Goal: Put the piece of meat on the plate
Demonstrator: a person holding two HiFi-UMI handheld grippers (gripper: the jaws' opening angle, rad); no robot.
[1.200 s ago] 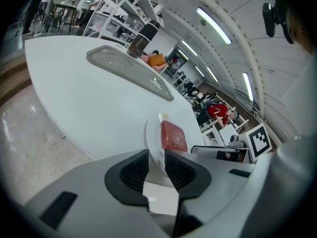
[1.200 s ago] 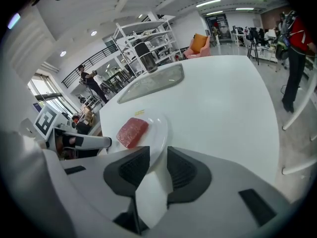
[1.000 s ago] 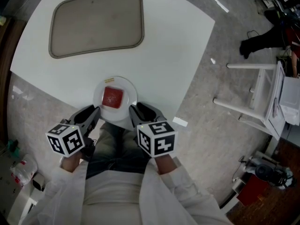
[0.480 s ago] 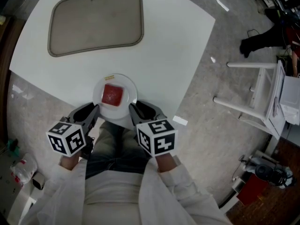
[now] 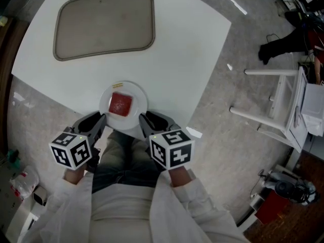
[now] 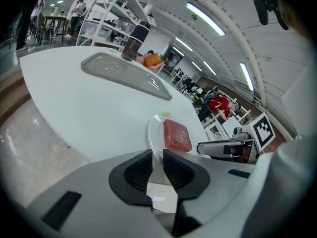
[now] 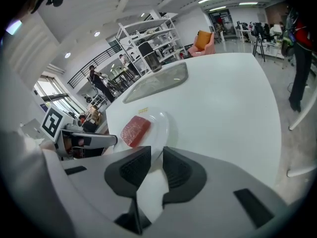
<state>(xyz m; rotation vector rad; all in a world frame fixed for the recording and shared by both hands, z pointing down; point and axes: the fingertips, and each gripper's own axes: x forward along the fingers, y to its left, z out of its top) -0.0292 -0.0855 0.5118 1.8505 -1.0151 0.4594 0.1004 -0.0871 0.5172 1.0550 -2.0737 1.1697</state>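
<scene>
The red slab of meat (image 5: 121, 104) lies flat in the middle of the white plate (image 5: 142, 105), just ahead of both claws and between them, so the job looks done to me. The left claw (image 5: 100, 121) and right claw (image 5: 146, 119) hang side by side off the near edge of the tabletop (image 5: 177, 49), both pointing at the plate. Each has its jaws drawn nearly together, with only a slit between them and nothing held. The forearms are tucked close to the body, which I'd call a resting pose.
</scene>
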